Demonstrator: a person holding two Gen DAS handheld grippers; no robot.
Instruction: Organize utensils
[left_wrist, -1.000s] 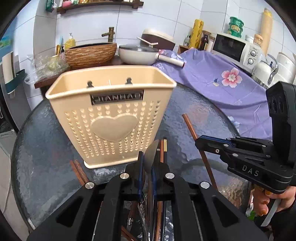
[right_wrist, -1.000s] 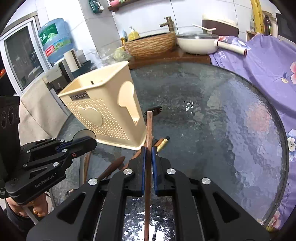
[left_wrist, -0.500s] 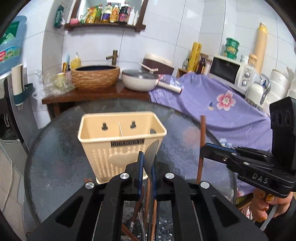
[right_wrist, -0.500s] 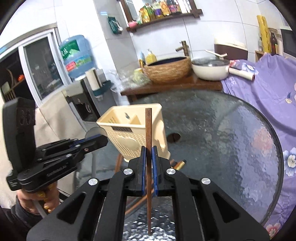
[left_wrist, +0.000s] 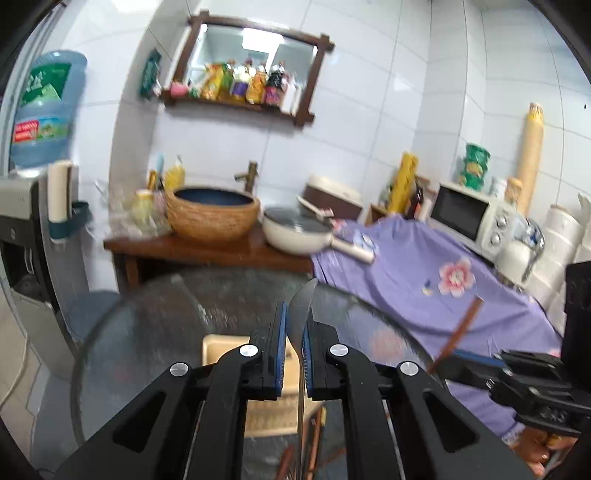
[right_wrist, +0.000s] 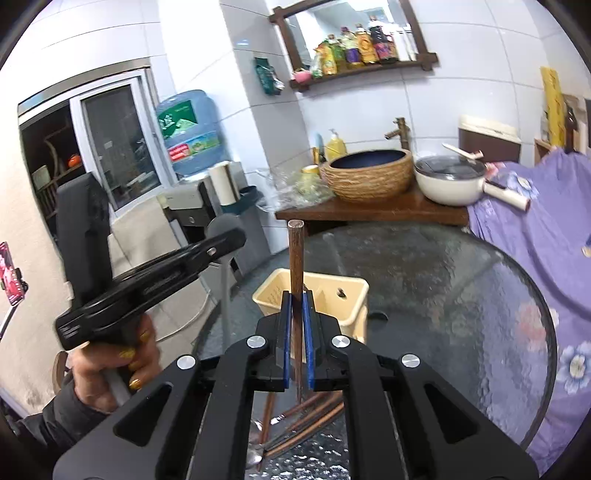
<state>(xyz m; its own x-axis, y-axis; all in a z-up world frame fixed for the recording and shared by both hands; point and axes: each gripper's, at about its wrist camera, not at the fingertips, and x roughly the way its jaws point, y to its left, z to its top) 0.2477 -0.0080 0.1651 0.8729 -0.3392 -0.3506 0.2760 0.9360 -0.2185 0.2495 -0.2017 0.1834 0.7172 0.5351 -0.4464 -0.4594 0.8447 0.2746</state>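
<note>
My left gripper (left_wrist: 293, 321) is shut on a metal spoon (left_wrist: 301, 306), held upright with its bowl above the fingers, over the beige utensil holder (left_wrist: 221, 347). My right gripper (right_wrist: 296, 301) is shut on a brown wooden chopstick (right_wrist: 296, 251), held upright in front of the holder (right_wrist: 347, 295), which stands on the round glass table (right_wrist: 461, 295). Several more chopsticks (right_wrist: 310, 417) and a spoon (right_wrist: 255, 456) lie on the table under the right gripper. The left gripper shows at the left of the right wrist view (right_wrist: 221, 240), the right gripper at the right of the left wrist view (left_wrist: 458, 356).
A wooden counter (right_wrist: 369, 214) behind the table carries a woven basin (right_wrist: 369, 173) and a white pan (right_wrist: 450, 181). A purple flowered cloth (left_wrist: 424, 291) covers the right side, with a microwave (left_wrist: 469, 218) behind. A water dispenser (right_wrist: 192, 136) stands to the left.
Both grippers have risen well above the table with the spoon and chopstick; the holder now sits low in both views, and the chopstick stands upright.
</note>
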